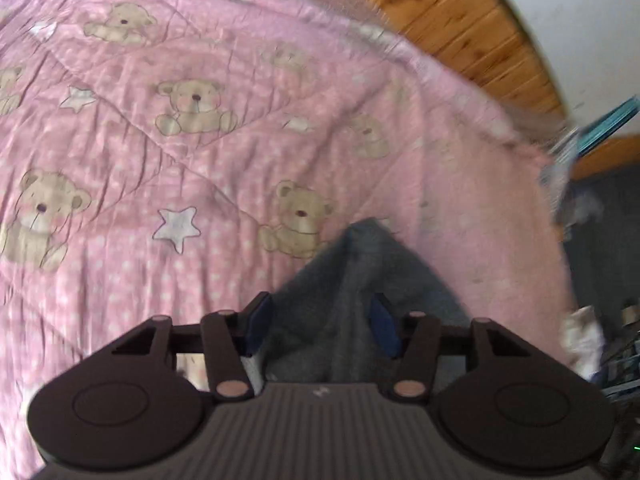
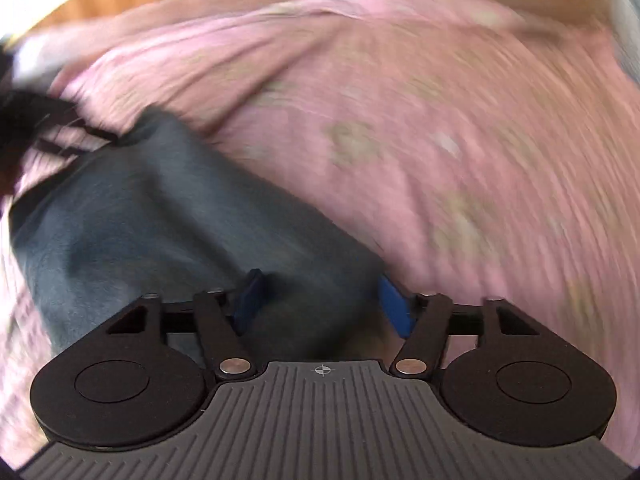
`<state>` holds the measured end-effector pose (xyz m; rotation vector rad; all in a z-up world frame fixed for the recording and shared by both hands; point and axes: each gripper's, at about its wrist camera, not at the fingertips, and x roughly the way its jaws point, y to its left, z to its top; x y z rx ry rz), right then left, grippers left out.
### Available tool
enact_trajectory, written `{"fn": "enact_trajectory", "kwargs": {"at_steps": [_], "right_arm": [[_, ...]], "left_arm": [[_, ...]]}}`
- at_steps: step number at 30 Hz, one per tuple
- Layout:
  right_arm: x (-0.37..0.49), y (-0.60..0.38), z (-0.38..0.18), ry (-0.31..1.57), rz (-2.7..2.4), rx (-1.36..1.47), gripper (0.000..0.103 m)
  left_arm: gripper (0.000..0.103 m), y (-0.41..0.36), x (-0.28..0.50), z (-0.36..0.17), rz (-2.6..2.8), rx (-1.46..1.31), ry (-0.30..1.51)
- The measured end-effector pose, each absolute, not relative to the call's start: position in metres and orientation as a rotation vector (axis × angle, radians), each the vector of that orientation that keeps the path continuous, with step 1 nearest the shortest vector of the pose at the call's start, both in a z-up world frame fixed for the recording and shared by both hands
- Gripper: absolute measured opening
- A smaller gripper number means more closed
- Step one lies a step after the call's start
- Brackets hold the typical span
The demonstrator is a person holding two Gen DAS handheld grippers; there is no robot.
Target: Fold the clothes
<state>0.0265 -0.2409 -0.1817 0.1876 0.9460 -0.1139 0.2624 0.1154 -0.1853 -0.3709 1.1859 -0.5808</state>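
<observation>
Left gripper (image 1: 320, 320): its blue fingers (image 1: 256, 326) are standing partly apart, with grey cloth bunched between them; the cloth is filling the gap, so they are gripping it.
Right gripper (image 2: 324, 304): its blue fingers (image 2: 394, 308) are also standing partly apart, with the same cloth filling the space between them; whether the pads are pressing on it I cannot tell, as the view is blurring.
Garment (image 2: 160, 220): a grey-blue piece, crumpled; in the right wrist view it is running from the fingers toward 10 o'clock across the quilt; in the left wrist view it is rising from the fingers to a peak at 12 o'clock (image 1: 360, 264).
Quilt (image 1: 200, 140): pink, dotted, printed with bears and white stars, covering the bed and lying under the garment in both views.
Headboard (image 1: 452, 28): wooden boards, showing at 1 o'clock in the left view, beyond the quilt's edge.
Dark object (image 2: 36, 128): black with pale stripes, sitting at 9 o'clock in the right view, touching the garment's far end; too blurred to identify.
</observation>
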Motion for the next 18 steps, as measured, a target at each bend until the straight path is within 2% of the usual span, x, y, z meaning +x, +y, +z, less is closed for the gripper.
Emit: {"fn": "enact_trajectory", "kwargs": {"at_steps": [2, 4, 6, 8, 11, 14, 18], "right_arm": [[0.015, -0.242, -0.165, 0.882, -0.138, 0.234, 0.063], [0.009, -0.230, -0.152, 0.824, -0.103, 0.286, 0.063], [0.010, -0.213, -0.158, 0.843, -0.026, 0.340, 0.062], [0.014, -0.203, -0.185, 0.952, -0.013, 0.352, 0.065], [-0.004, -0.226, -0.201, 0.951, -0.077, 0.566, 0.069], [-0.036, -0.245, -0.196, 0.894, -0.130, 0.740, 0.070], [-0.058, -0.261, -0.227, 0.890, -0.086, 1.045, 0.071]], "left_arm": [[0.064, 0.129, 0.243, -0.164, -0.646, -0.421, 1.127], [0.068, 0.130, 0.225, -0.157, -0.724, -0.430, 1.121], [0.068, 0.123, 0.213, -0.169, -0.713, -0.334, 1.169], [0.068, 0.122, 0.212, -0.188, -0.611, -0.217, 1.223], [0.066, 0.142, 0.209, -0.185, -0.589, -0.286, 1.207], [0.074, 0.166, 0.202, -0.172, -0.593, -0.369, 1.160], [0.076, 0.182, 0.206, -0.187, -0.575, -0.517, 1.215]]}}
